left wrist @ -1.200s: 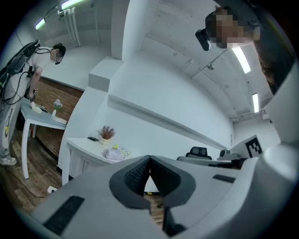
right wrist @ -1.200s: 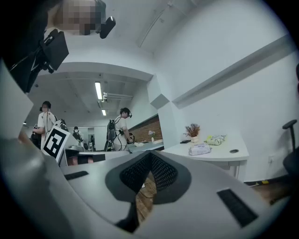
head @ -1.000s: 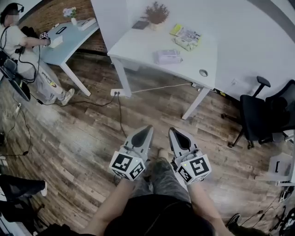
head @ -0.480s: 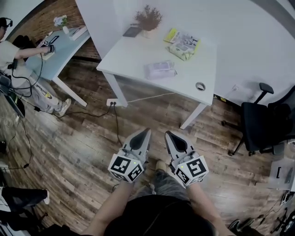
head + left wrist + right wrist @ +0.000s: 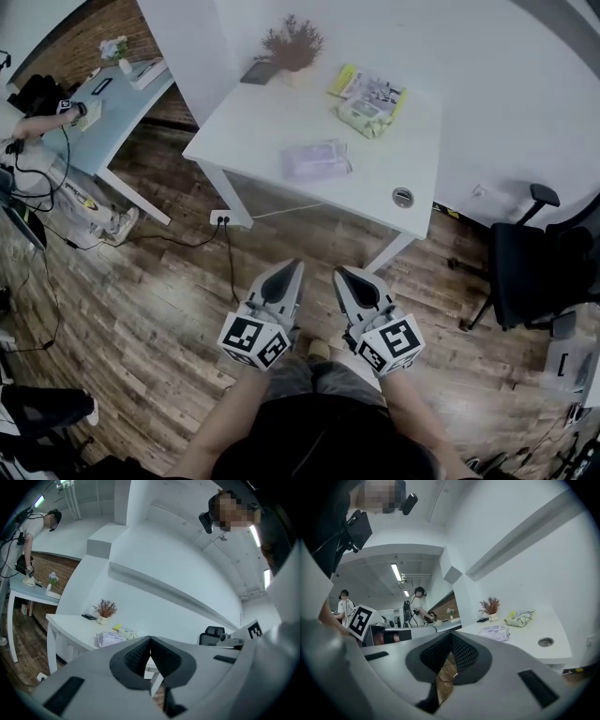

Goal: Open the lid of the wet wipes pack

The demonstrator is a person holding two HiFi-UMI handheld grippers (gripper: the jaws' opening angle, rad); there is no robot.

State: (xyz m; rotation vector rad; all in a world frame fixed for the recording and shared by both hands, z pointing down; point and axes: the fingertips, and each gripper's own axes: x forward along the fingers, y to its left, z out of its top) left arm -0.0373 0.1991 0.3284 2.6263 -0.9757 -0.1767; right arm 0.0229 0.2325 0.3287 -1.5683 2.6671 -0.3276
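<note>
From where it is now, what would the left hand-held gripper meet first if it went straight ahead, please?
Probably the white table, at its near edge just right of the wet wipes pack; only wooden floor lies before the left hand-held gripper. Height is unclear; it might pass over the top.

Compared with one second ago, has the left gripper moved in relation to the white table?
Yes. The left gripper has come nearer to the white table: in the head view less floor shows between it and the table's front edge.
</note>
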